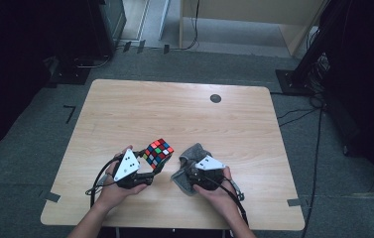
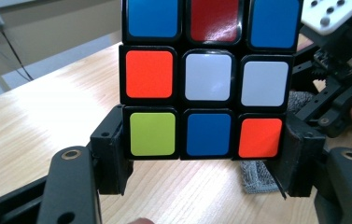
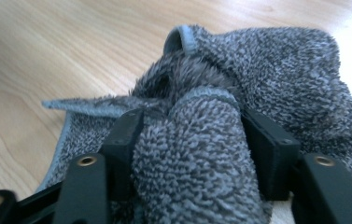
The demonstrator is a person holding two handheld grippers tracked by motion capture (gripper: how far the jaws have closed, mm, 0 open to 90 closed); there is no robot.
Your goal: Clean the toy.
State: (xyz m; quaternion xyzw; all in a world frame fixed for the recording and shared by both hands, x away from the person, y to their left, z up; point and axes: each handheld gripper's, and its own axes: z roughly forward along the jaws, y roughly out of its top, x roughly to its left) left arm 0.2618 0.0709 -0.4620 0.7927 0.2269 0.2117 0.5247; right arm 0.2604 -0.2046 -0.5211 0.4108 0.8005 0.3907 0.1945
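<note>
A scrambled Rubik's cube is held tilted just above the wooden table, left of centre near the front. My left gripper is shut on its bottom layer. In the left gripper view the cube shows blue, red, white, orange and green stickers, and the gripper clamps both of its sides. A crumpled grey cloth lies just right of the cube. My right gripper is down on it. In the right gripper view a thick fold of the cloth is squeezed between the pads of that gripper.
A small black round cap sits in the tabletop at the back right. Dark stands and cables line the floor around the table. The table's front edge runs just under both hands.
</note>
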